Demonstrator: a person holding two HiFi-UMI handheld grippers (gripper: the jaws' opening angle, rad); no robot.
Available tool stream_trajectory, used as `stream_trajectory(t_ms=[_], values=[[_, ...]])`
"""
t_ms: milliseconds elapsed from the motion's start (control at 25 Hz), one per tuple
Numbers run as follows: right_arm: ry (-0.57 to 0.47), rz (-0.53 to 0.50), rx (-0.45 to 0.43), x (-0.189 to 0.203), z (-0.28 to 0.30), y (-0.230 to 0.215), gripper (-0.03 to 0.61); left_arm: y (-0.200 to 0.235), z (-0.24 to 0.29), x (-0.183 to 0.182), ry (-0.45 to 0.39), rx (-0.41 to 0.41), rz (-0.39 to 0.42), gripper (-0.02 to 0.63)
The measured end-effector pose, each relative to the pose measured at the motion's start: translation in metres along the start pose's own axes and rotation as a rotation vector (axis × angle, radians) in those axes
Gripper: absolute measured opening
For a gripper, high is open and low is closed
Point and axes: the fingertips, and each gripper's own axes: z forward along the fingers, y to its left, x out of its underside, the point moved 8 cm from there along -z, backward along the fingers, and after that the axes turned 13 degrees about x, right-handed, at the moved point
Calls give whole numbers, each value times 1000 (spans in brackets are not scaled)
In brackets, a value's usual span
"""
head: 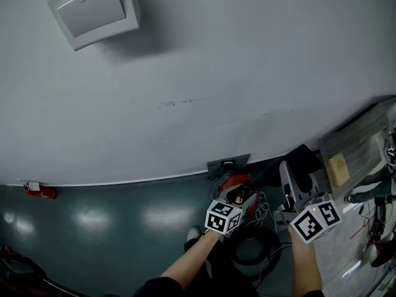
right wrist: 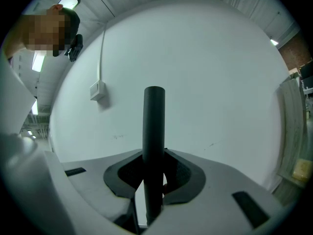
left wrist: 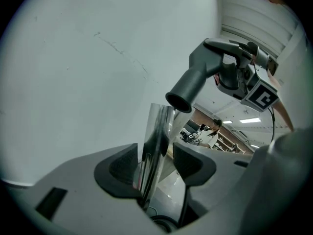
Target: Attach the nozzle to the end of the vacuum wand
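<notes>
Left gripper view: the left gripper [left wrist: 156, 169] is standing with jaws spread, the shiny chrome wand [left wrist: 159, 129] rising unclamped between them. The dark grey nozzle [left wrist: 194, 82], which the right gripper [right wrist: 154, 173] is pinching, is hanging just above the wand's top end, its open mouth tilting down toward it.

I see a dark grey nozzle [right wrist: 153, 131], a mirror-bright silver wand [left wrist: 157, 131], black-and-white square-patterned marker cubes [head: 223, 217], a pale grey wall [head: 216, 73], a glossy dark teal floor [head: 111, 218] and a red object [head: 41, 191].
</notes>
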Motion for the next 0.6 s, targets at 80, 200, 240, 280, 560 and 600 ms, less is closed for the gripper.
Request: stream_trajectory(t_ms=[80, 200, 240, 280, 560, 600], values=[[5, -2, -2, 2, 3, 1, 93, 2, 1, 0, -7, -1, 1, 195], [12, 1, -5, 7, 7, 2, 94, 3, 1, 0, -9, -2, 23, 164], [14, 1, -5, 8, 8, 2, 92, 2, 1, 0, -6, -3, 33, 163], [14, -2, -5, 9, 10, 2, 94, 2, 1, 0, -1, -3, 43, 161], [21, -49, -23, 15, 22, 10, 92, 3, 1, -1, 22, -10, 82, 150], [22, -67, -30, 15, 24, 13, 92, 4, 1, -1, 24, -12, 84, 149]])
